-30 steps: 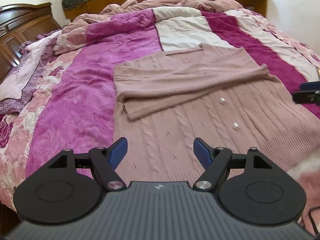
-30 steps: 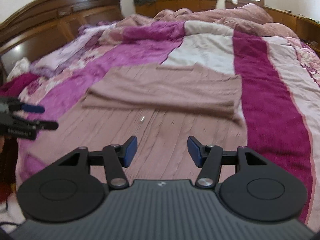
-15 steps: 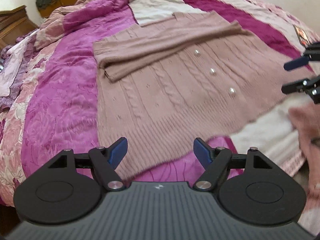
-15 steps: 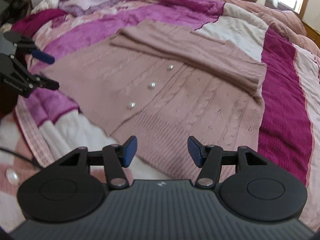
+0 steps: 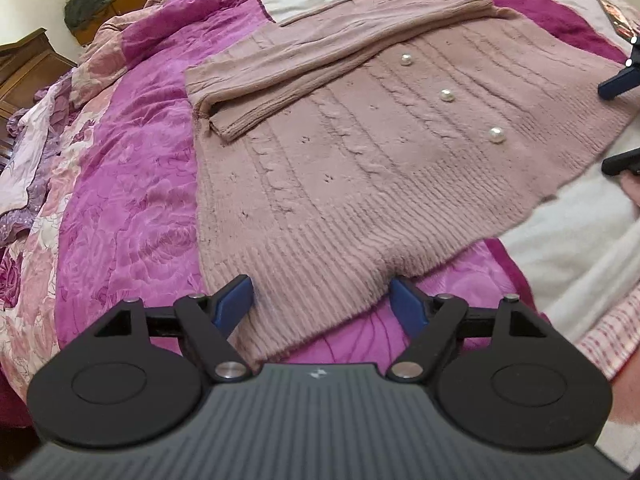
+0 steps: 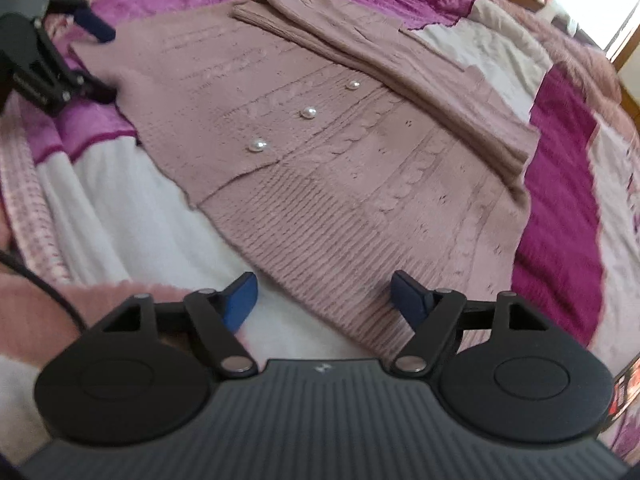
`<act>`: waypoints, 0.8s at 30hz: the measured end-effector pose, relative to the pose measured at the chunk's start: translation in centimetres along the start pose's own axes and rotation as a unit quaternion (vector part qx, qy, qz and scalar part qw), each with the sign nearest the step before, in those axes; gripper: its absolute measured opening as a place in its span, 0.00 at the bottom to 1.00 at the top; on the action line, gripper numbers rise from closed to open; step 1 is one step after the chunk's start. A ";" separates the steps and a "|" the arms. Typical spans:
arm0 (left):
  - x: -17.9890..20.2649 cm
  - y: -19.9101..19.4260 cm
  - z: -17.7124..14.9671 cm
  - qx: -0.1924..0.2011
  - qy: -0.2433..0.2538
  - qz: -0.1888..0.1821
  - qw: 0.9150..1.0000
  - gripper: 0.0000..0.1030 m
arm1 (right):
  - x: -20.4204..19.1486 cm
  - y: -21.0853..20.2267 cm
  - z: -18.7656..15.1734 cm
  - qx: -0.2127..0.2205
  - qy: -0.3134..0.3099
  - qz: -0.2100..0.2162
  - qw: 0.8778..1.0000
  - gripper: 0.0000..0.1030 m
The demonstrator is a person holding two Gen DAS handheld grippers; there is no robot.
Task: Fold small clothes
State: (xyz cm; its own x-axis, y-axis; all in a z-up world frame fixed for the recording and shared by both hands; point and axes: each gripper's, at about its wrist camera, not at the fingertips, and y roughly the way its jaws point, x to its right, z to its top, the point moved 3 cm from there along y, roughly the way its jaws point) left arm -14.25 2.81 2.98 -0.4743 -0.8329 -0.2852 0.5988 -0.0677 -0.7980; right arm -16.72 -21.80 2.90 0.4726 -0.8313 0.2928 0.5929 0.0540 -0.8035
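Note:
A dusty-pink cable-knit cardigan (image 5: 360,168) with three pearl buttons (image 5: 446,95) lies flat on the bed, its sleeves folded across the chest. My left gripper (image 5: 320,300) is open just above the left corner of the ribbed hem; the hem shows between its blue pads, which do not press it. My right gripper (image 6: 324,300) hovers over the hem's right corner (image 6: 360,296) with its jaws opening and nothing pinched. Each gripper shows in the other's view: the right gripper (image 5: 618,124) at the far right, the left gripper (image 6: 102,60) at the upper left.
The cardigan (image 6: 360,152) rests on a magenta and pink quilt (image 5: 128,208) with a white blanket patch (image 6: 120,208) at the near edge. A wooden headboard (image 5: 24,64) stands far left. A pink sleeve (image 6: 28,320) and a black cable (image 6: 44,284) lie at lower left.
Both grippers have sunk and tilted down from the cardigan's middle to its near hem, rolling as they came. The right gripper's jaws stand wider apart than before.

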 end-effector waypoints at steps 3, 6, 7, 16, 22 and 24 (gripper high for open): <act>0.2 0.5 0.4 0.005 0.013 0.012 1.000 0.80 | 0.1 0.4 0.1 0.006 0.002 -0.015 1.000 0.73; 0.2 0.9 0.6 0.008 0.013 0.016 1.000 0.80 | 0.5 0.7 0.1 0.013 0.011 -0.024 1.000 0.73; 0.2 1.1 0.6 0.010 0.012 0.016 1.000 0.80 | 0.6 0.8 0.1 0.015 0.015 -0.027 0.999 0.73; -0.4 2.0 1.0 0.018 -0.011 0.014 1.000 0.82 | 1.6 1.5 0.3 0.033 0.053 -0.039 0.997 0.73; 0.1 2.6 1.0 0.033 -0.006 0.029 0.999 0.82 | 1.8 1.6 0.0 0.043 0.068 -0.034 0.996 0.72; 0.2 2.7 0.9 0.039 -0.007 0.031 0.999 0.82 | 2.0 1.7 -0.2 0.049 0.078 -0.033 0.995 0.69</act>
State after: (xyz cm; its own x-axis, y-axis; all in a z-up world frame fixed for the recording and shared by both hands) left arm -12.13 1.94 1.27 -0.4263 -0.8443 -0.3247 0.6753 -0.0582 -0.7352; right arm -14.92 -23.45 2.05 0.3272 -0.9106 0.2527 0.6837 0.0434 -0.7285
